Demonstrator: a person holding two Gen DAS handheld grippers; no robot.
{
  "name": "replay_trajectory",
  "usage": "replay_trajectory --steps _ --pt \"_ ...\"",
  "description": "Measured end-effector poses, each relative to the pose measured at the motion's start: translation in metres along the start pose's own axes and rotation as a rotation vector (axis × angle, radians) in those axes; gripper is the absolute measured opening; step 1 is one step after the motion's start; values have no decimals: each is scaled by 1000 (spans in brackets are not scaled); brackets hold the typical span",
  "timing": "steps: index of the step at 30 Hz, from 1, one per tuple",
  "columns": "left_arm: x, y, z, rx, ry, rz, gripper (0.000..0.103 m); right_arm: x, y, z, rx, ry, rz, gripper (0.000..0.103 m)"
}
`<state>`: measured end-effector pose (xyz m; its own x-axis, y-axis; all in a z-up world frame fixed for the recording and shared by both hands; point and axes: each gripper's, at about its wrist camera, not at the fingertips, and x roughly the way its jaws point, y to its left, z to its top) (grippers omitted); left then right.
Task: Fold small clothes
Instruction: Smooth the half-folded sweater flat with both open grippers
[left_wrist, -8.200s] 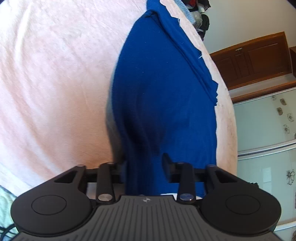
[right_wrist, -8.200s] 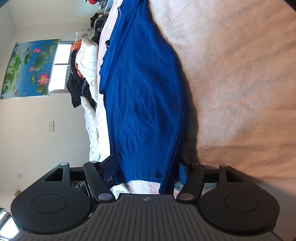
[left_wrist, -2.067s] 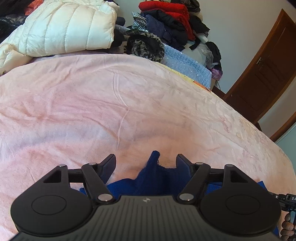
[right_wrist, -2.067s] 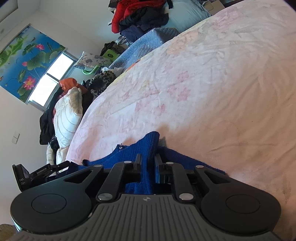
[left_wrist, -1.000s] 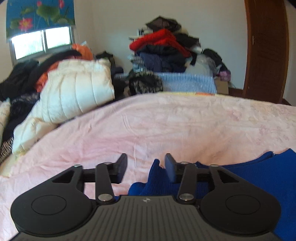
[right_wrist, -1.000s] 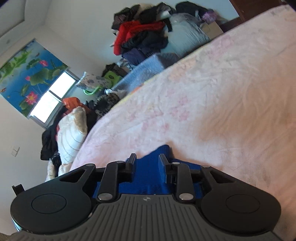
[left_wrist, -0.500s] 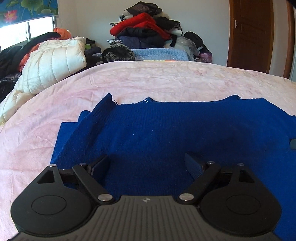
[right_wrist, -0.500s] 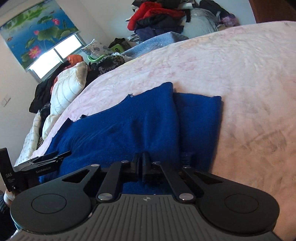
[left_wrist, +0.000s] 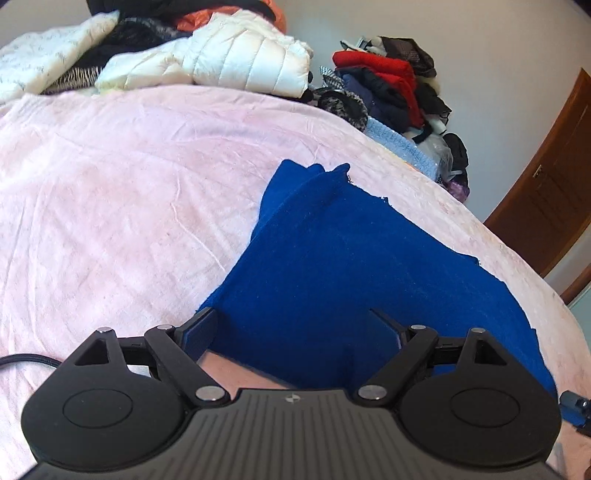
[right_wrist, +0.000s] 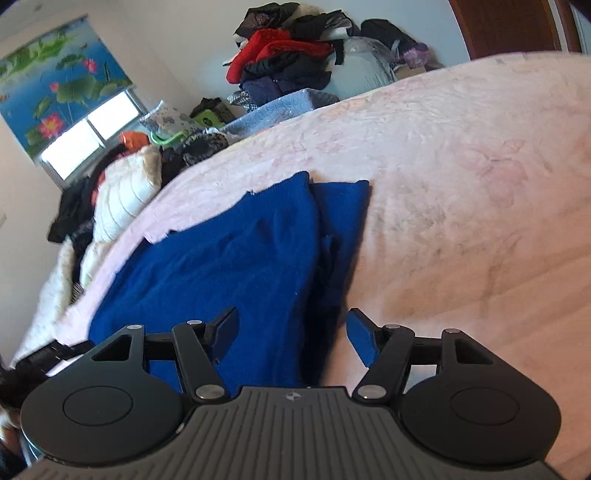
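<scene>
Pink bedding (left_wrist: 122, 192) is noted as the work surface, with a blue sweater (left_wrist: 343, 266) spread flat upon it. From the left gripper (left_wrist: 295, 325) the garment is seen to run from 6 o'clock up toward 12 o'clock, its long axis slanting slightly rightward; its near edge lies between the spread fingers, nothing clamped. From the right gripper (right_wrist: 291, 332), jaws likewise parted and empty, the sweater (right_wrist: 236, 258) extends toward 11 o'clock, a folded-in strip lying along its right edge at 12 o'clock. Both grippers are judged to be about equally near, each at the near hem; the next fold would presumably be taken from there. Farther out, a white puffer jacket (left_wrist: 243, 59) is recorded at 11 o'clock, a clothes pile (left_wrist: 388, 81) at 1 o'clock, and a wooden door (left_wrist: 554, 184) at 3 o'clock.
</scene>
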<state>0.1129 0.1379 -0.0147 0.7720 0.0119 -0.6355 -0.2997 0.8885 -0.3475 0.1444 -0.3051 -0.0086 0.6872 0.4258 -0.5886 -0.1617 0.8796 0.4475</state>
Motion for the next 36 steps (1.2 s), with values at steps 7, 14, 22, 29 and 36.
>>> replay_trajectory --steps 7,14,22,29,36 --pt "20 -32 -4 104 54 108 89 24 73 -2 -355 -25 -16 71" --pt "31 -51 -25 289 20 185 96 55 82 -34 -517 105 -81 91" --pt "23 -49 -32 298 -12 166 97 38 103 18 -324 92 -13 82" --pt "22 -48 -33 294 -18 152 99 74 164 38 -411 112 50 86" --pt "20 -45 -33 291 -25 129 101 158 198 26 -484 246 -37 91"
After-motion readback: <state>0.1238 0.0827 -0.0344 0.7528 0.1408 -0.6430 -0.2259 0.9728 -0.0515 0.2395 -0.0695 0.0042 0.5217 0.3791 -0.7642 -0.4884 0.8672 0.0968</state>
